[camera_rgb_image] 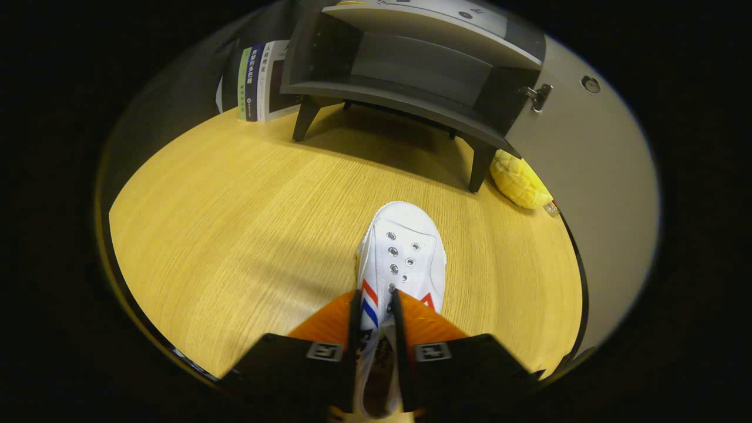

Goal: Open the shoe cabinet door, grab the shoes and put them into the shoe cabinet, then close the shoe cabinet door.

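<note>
White shoe (405, 252) pinched between the fingers (353, 311)

Shoe's (405, 252) heel hidden (behind the fingers (352, 320)).

Wooden table (235, 223), light grain. Row of upright books (258, 82) at the far left edge, spines green, dark blue and white, touching one another. Yellow knobbly item (520, 182) lying at the far right, a small clear piece at its outer end; can't tell what.
</note>
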`<state>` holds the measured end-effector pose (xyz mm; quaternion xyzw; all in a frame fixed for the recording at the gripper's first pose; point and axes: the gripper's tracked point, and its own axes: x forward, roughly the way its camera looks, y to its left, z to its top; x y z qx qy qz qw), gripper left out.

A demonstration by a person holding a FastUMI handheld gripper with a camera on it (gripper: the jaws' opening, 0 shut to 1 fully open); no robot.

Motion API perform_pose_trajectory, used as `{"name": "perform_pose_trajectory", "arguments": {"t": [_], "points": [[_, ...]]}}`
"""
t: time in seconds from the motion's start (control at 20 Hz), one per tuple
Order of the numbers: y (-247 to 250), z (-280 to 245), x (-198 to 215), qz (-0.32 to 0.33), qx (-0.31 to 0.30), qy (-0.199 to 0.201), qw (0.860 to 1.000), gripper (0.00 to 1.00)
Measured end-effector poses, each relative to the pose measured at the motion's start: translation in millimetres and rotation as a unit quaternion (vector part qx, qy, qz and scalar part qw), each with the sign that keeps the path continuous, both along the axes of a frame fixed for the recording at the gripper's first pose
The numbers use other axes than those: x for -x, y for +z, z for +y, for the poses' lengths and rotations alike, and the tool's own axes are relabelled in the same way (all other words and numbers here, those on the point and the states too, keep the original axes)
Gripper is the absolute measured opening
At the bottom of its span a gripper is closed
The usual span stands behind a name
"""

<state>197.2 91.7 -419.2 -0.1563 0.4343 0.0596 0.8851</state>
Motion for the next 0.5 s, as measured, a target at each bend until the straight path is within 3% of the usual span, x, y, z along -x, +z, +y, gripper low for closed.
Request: {"name": "perform_pose_trajectory", "arguments": {"t": [0.15, 0.2, 0.3, 0.5], "points": [[4, -1, 2, 0.0, -0.003, 0.007, 1.0, 0.14], [6, 7, 6, 0.016, -0.033, 0.01, 0.999, 0.11], [-2, 7, 6, 0.034, -0.061, -0.014, 0.997, 0.02], [6, 3, 5, 0.035, -0.068, -0.021, 0.997, 0.02]]}}
